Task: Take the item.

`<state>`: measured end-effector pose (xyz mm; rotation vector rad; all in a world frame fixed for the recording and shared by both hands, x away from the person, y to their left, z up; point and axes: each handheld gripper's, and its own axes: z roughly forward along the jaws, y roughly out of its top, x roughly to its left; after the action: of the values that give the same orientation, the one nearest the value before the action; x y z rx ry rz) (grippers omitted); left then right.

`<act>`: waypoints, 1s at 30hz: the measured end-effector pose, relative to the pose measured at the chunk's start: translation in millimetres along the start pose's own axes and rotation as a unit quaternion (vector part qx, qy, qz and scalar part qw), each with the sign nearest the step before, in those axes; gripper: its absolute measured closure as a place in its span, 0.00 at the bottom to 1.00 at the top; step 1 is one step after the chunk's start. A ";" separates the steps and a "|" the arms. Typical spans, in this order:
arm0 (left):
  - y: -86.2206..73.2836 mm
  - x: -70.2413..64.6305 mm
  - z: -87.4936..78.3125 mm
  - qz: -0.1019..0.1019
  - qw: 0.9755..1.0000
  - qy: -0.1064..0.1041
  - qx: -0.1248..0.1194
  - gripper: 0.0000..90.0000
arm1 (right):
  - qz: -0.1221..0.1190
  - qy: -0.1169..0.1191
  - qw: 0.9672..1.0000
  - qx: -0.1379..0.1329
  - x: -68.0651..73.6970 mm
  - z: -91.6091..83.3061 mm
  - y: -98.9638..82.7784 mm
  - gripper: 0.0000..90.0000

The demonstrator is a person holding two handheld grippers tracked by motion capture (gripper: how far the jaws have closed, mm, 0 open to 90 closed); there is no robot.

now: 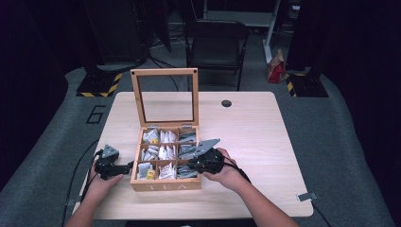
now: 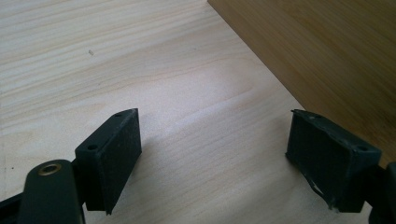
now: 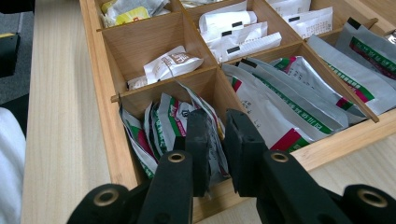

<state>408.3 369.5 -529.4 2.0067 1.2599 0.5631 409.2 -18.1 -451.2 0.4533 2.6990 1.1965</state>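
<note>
Here a tea box (image 1: pixel 165 185) sits near the table's (image 1: pixel 265 142) front edge, its windowed lid (image 1: pixel 165 97) standing open behind a grid of nine compartments filled with sachets. The step in hand looks like picking a sachet from the box: the right gripper (image 3: pixel 218 140) reaches into the front corner compartment on the box's right side, and its jaws stand nearly together, pinching the upper edge of a green-and-white sachet (image 3: pixel 211 140) that stands among several others there. The grip seems thin, on the packet's rim alone, so the next move likely calls for a straight, slow lift clear of the dividers without dragging the neighbouring packets out. The left gripper (image 2: pixel 215 149) rests low over the bare table just beside the box's left wall (image 2: pixel 322 51), its jaws spread wide and grasping nothing; from there it could steady the box if the lift tugs it.
</note>
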 end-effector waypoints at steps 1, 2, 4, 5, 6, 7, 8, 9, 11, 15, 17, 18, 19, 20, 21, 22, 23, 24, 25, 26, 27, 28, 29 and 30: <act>0.0 0.0 0.0 0.000 1.000 0.000 0.000 0.19 | 0.000 0.001 1.000 0.001 0.0 0.5 0.0 0.88; 0.0 0.0 0.0 0.000 1.000 0.000 0.000 0.19 | 0.000 0.001 1.000 0.001 0.0 0.5 0.0 0.88; 0.0 0.0 0.0 0.000 1.000 0.000 0.000 0.19 | -0.002 0.003 1.000 0.004 -0.1 1.9 -0.2 0.88; 0.0 0.0 0.0 0.000 1.000 0.000 0.000 0.19 | -0.002 0.004 1.000 0.005 -0.1 2.3 -0.2 0.88; 0.0 0.0 0.0 0.000 1.000 0.000 0.000 0.19 | -0.002 0.004 1.000 0.005 -0.1 2.3 -0.2 0.88; 0.0 0.0 0.0 0.000 1.000 0.000 0.000 0.19 | -0.003 0.003 1.000 0.005 -0.1 3.1 -0.2 0.88; 0.0 0.0 0.0 0.000 1.000 0.000 0.000 0.19 | -0.004 0.003 1.000 0.006 0.1 3.6 0.0 0.88; 0.0 0.0 0.0 0.000 1.000 0.000 0.000 0.19 | -0.005 0.002 1.000 0.006 0.5 4.4 0.0 0.88; 0.0 0.0 0.0 0.000 1.000 0.000 0.000 0.19 | -0.010 0.002 1.000 0.008 1.0 6.1 -0.1 0.89; 0.0 0.0 0.0 0.000 1.000 0.000 0.000 0.19 | -0.017 0.004 1.000 0.014 0.8 7.3 -0.1 0.91; 0.0 0.0 0.0 0.000 1.000 0.000 0.000 0.19 | -0.015 0.005 1.000 0.015 0.7 7.3 -0.2 0.92; 0.0 0.0 0.0 0.000 1.000 0.000 0.000 0.19 | -0.012 0.006 1.000 0.016 1.0 7.4 -0.4 0.94; 0.0 0.0 0.0 0.000 1.000 0.000 0.000 0.19 | -0.010 0.009 1.000 0.016 1.1 7.6 -0.3 0.97; 0.0 0.0 0.0 0.000 1.000 0.000 0.000 0.19 | -0.016 0.009 1.000 0.015 0.6 7.9 -0.1 0.97; 0.0 0.0 0.0 0.000 1.000 0.000 0.000 0.19 | -0.017 0.008 1.000 0.015 0.7 8.0 -0.1 0.97; 0.0 0.0 0.0 0.000 1.000 0.000 0.000 0.19 | -0.015 0.009 1.000 0.016 0.6 8.0 0.0 0.97; 0.0 0.0 0.0 0.000 1.000 0.000 0.000 0.19 | -0.015 0.009 1.000 0.016 0.6 8.0 0.0 0.97; -0.1 -0.1 0.0 0.000 1.000 0.000 0.000 0.19 | -0.013 0.009 1.000 0.017 0.5 7.9 -0.1 0.98; -0.1 -0.2 0.1 -0.001 1.000 -0.001 0.000 0.19 | -0.010 0.009 1.000 0.017 0.4 7.9 -0.1 0.98; 0.0 0.0 0.0 0.000 1.000 0.000 0.000 0.19 | -0.009 0.011 1.000 0.017 0.1 7.8 0.0 0.98; 0.0 0.0 0.0 0.000 1.000 0.000 0.000 0.19 | -0.009 0.012 1.000 0.017 0.0 7.9 -0.1 0.99; 0.0 0.0 0.0 0.000 1.000 0.000 0.000 0.19 | -0.009 0.012 1.000 0.017 0.0 7.9 -0.1 0.99; -0.1 -0.1 0.0 0.000 1.000 0.000 0.000 0.19 | -0.008 0.013 1.000 0.018 -0.1 7.9 -0.1 0.99; -0.1 -0.1 0.0 0.000 1.000 0.000 0.000 0.19 | -0.003 0.016 1.000 0.019 -0.1 7.8 -0.3 0.99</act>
<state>408.3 369.5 -529.5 2.0061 1.2597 0.5628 411.3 -12.9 -456.7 0.4342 2.7522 1.1634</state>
